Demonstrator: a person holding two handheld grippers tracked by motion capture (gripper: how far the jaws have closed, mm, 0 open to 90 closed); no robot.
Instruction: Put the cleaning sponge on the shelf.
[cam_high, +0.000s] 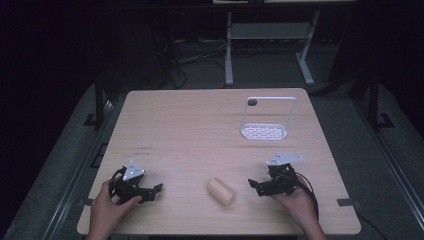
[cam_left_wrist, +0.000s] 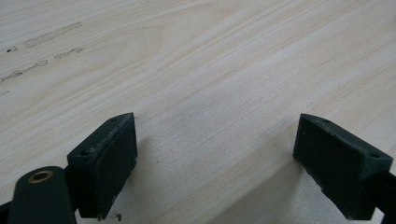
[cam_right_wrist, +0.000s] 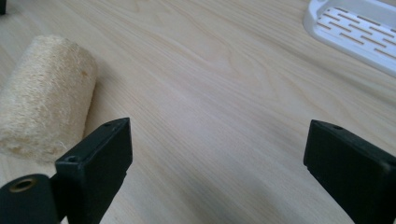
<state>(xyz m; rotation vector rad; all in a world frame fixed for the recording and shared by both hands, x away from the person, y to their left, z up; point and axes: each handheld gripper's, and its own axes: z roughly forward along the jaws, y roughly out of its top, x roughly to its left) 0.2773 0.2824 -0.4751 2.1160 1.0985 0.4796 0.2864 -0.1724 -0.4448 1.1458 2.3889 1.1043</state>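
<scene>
At the near edge of the pale wooden desk (cam_high: 190, 125), the left gripper (cam_high: 150, 192) and right gripper (cam_high: 257, 186) are held with jaws spread, empty. Between them, nearer the right, a beige cylindrical loofah sponge (cam_high: 221, 191) lies diagonally. Farther back a white slotted plastic rack (cam_high: 264, 131) is seen.

A pale wood-grain worktop (cam_high: 190, 130) is seen, with faint dark smudges (cam_high: 145, 148) marked toward its left side. A beige cylindrical loofah sponge (cam_high: 221, 191) is laid near the front edge, and a white slotted plastic tray with an upright frame (cam_high: 264, 131) is set well apart, farther back and to the right.
</scene>
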